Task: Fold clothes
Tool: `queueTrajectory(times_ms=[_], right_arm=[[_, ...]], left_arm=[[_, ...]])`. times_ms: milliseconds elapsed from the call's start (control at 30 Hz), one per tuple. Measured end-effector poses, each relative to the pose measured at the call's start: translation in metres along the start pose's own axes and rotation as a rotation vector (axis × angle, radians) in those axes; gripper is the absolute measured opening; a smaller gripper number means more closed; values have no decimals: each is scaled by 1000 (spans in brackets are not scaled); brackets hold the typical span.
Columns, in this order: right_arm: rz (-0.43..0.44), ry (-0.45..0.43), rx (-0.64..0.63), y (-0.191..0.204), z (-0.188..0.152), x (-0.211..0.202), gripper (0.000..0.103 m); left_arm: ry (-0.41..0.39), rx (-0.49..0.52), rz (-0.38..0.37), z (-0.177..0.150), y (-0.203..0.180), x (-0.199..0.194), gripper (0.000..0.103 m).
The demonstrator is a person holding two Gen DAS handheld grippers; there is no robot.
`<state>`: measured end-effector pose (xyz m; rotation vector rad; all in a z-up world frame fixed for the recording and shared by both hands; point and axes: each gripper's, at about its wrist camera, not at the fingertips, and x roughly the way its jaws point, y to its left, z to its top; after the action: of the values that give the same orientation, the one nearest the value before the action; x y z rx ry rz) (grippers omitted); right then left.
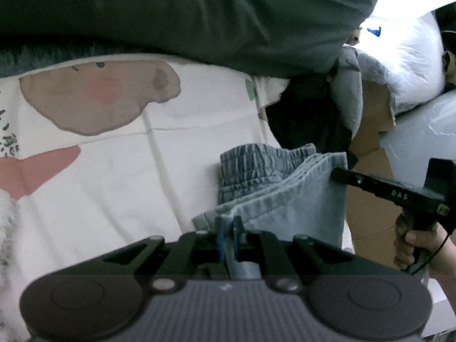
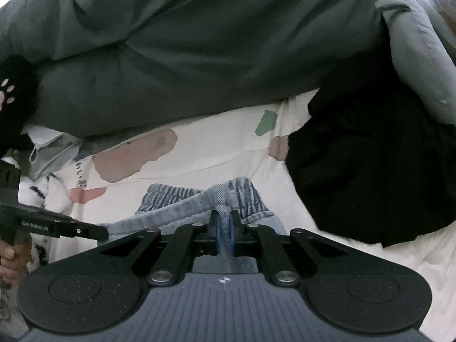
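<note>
A pair of light blue denim shorts (image 1: 285, 191) with a gathered elastic waistband lies partly folded on a white printed bedsheet (image 1: 114, 185). My left gripper (image 1: 228, 225) is shut on one edge of the denim, held slightly above the sheet. My right gripper (image 2: 224, 222) is shut on the other edge of the same denim shorts (image 2: 199, 202). The right gripper also shows in the left wrist view (image 1: 337, 172), pinching the cloth's right edge. The left gripper shows in the right wrist view (image 2: 102, 233) at the cloth's left edge.
A dark grey duvet (image 1: 199, 14) is heaped along the far side. A black garment (image 2: 370, 165) lies to the right on the sheet. White pillows or bags (image 1: 404, 62) and brown cardboard (image 1: 370, 171) stand at the right.
</note>
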<state>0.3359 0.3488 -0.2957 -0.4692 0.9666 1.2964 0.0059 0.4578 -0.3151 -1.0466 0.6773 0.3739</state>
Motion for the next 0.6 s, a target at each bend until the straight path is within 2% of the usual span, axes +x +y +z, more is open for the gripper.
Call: queueTrajectory(times_ms=[100,133,200,267,300,367,433,533,600], right_arm=[[5,5,1,-1,-1,0,5],[-6,12,-7,-1,-1,3,6],[-44,22,-11,-1,-2,8,15],[-47,32,-1,-5,-2,13,21],[-41,36,5,-6,-1,15,22],[-14,55,17,-10,-1,20,37],[14,75,24,-14,0,25,41],[49,107,23,-16,1,33,41],[74,132,32,-20,2,39,42]], left_arm=[[11,5,-4,-1,2,0,7],[18,4,3,-1,4,2,12],[23,-2,56,0,8,5,17],[24,-1,62,1,11,6,20],[27,-6,57,1,12,7,30],[34,-19,43,2,13,10,45],[32,-21,18,1,12,12,56],[39,-16,-3,-3,10,18,64],[48,-18,-14,-5,10,24,66]])
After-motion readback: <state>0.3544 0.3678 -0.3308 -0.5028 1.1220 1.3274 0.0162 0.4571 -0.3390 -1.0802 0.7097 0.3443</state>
